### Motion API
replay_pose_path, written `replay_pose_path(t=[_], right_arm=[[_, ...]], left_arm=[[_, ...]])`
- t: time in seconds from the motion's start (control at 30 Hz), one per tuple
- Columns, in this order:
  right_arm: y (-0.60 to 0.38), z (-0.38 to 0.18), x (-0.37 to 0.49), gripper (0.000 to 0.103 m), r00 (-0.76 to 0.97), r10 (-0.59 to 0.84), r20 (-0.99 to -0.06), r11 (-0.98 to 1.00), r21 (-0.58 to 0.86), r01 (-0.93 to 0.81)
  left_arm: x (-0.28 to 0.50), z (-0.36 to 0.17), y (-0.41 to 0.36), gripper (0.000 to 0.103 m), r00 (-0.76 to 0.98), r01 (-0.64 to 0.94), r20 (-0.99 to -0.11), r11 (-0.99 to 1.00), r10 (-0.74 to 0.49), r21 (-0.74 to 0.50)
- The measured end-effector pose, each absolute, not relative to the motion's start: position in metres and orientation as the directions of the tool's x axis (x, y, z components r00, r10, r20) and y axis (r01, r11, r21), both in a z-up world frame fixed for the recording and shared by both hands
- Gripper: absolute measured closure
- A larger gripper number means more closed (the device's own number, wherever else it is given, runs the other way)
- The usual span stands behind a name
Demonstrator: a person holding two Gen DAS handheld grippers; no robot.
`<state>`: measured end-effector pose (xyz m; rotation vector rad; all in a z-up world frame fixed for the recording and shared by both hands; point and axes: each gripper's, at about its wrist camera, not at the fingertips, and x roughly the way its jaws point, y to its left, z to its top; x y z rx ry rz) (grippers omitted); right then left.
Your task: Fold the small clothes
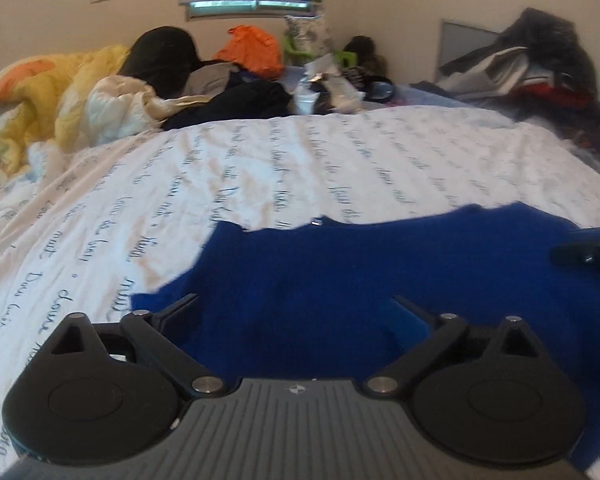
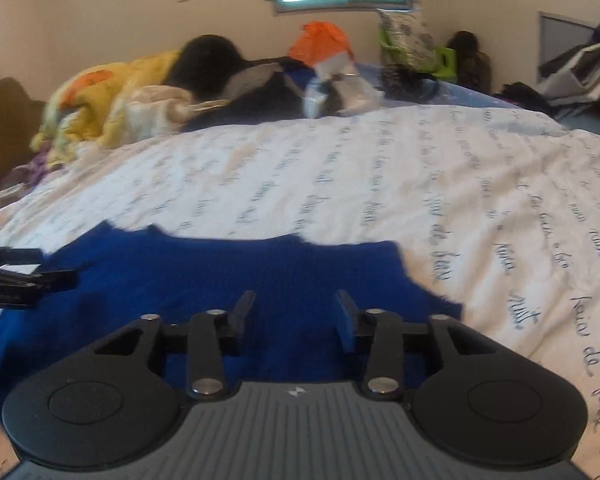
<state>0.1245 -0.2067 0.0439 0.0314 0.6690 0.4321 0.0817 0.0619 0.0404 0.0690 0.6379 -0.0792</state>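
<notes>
A dark blue knit garment lies spread flat on the white bedspread printed with script lettering. In the left wrist view, my left gripper hovers over the garment's near left part, its jaws wide open with nothing between them. The right gripper's tips show at the right edge of that view. In the right wrist view, my right gripper stands open over the garment near its right edge, and the pads press on nothing. The left gripper shows at the left edge there.
A yellow quilt, dark clothes, an orange bag and small clutter line the bed's far side. More clothes are heaped at the far right. White bedspread stretches beyond the garment.
</notes>
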Motion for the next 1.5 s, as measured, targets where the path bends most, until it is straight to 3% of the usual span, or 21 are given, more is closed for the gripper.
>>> replay_pose_path(t=[0.07,0.1,0.13,0.23,0.3,0.33,0.43,0.5,0.57,0.6,0.63,0.7,0.77,0.83,0.93,1.0,1.2,1.3,1.37,1.43,1.5], right_arm=[[-0.189,0.033,0.112,0.039,0.685,0.345,-0.641,0.915,0.07,-0.396],[-0.186,0.023,0.109,0.037,0.687,0.291,-0.666,0.924,0.008,-0.383],[-0.195,0.016,0.103,0.028,0.713,0.304,-0.632,0.925,0.016,-0.38],[-0.222,0.011,0.095,0.028,0.723,0.367,-0.585,0.918,0.105,-0.382],[-0.215,0.018,0.088,0.028,0.731,0.315,-0.605,0.93,0.046,-0.364],[-0.215,0.026,0.079,0.027,0.733,0.296,-0.612,0.94,0.052,-0.336],[-0.219,0.046,0.05,0.025,0.728,0.389,-0.564,0.916,0.151,-0.372],[-0.209,0.043,0.045,0.023,0.705,0.401,-0.585,0.903,0.125,-0.411],[-0.199,0.021,0.054,0.023,0.664,0.354,-0.659,0.904,0.059,-0.423],[-0.201,0.02,0.05,0.022,0.686,0.362,-0.631,0.899,0.042,-0.436],[-0.206,0.025,0.05,0.022,0.665,0.359,-0.655,0.906,0.074,-0.417],[-0.227,0.047,0.039,0.021,0.642,0.399,-0.654,0.913,0.22,-0.344],[-0.268,0.06,0.017,0.02,0.642,0.524,-0.56,0.844,0.441,-0.304],[-0.308,0.053,0.007,0.016,0.635,0.551,-0.541,0.783,0.598,-0.17],[-0.347,0.029,0.003,0.016,0.575,0.545,-0.61,0.724,0.688,0.045],[-0.352,0.025,-0.001,0.016,0.559,0.575,-0.597,0.695,0.717,0.052],[-0.331,0.016,0.016,0.013,0.528,0.669,-0.523,0.613,0.79,0.006],[-0.323,0.014,0.027,0.013,0.516,0.688,-0.51,0.604,0.797,-0.018],[-0.317,0.015,0.031,0.014,0.511,0.691,-0.511,0.609,0.793,-0.031],[-0.312,0.014,0.036,0.036,0.498,0.69,-0.526,0.62,0.784,-0.031],[-0.312,0.011,0.038,0.044,0.478,0.696,-0.535,0.621,0.783,-0.029]], left_arm=[[0.08,0.02,0.046,0.0,0.77,0.153,-0.636,0.982,-0.046,0.114],[0.077,0.01,0.05,0.0,0.792,0.17,-0.607,0.977,-0.058,0.127],[0.079,0.01,0.059,0.0,0.782,0.184,-0.616,0.979,-0.09,0.09],[0.081,0.01,0.075,0.0,0.779,0.161,-0.623,0.982,-0.065,0.098],[0.073,0.019,0.072,0.0,0.772,0.117,-0.636,0.985,-0.008,0.13],[0.062,0.028,0.071,0.005,0.769,0.105,-0.639,0.988,-0.006,0.116],[0.03,0.04,0.066,0.0,0.78,0.188,-0.609,0.982,-0.146,0.005],[0.029,0.023,0.055,0.0,0.738,0.216,-0.659,0.976,-0.144,0.029],[0.022,0.01,0.056,0.0,0.768,0.191,-0.633,0.978,-0.097,0.081],[0.02,0.013,0.06,0.0,0.756,0.165,-0.649,0.984,-0.082,0.068],[0.014,0.019,0.067,0.004,0.745,0.127,-0.662,0.992,-0.078,0.027],[-0.013,0.031,0.094,0.0,0.755,0.03,-0.644,0.988,-0.12,-0.15],[-0.042,0.032,0.126,0.0,0.757,-0.073,-0.626,0.927,-0.189,-0.368],[-0.06,0.02,0.155,0.002,0.739,-0.193,-0.628,0.817,-0.243,-0.544],[-0.077,0.012,0.177,0.001,0.771,-0.263,-0.563,0.656,-0.298,-0.708],[-0.076,-0.001,0.183,0.001,0.783,-0.258,-0.488,0.511,-0.387,-0.82],[-0.04,-0.002,0.17,0.003,0.81,-0.284,-0.509,0.563,-0.293,-0.776],[-0.03,0.004,0.163,0.014,0.805,-0.297,-0.539,0.619,-0.247,-0.727],[-0.034,0.007,0.162,0.035,0.8,-0.315,-0.561,0.65,-0.211,-0.692],[-0.036,0.008,0.162,0.049,0.792,-0.342,-0.582,0.658,-0.181,-0.671],[-0.042,0.005,0.168,0.05,0.791,-0.363,-0.583,0.622,-0.188,-0.694]])
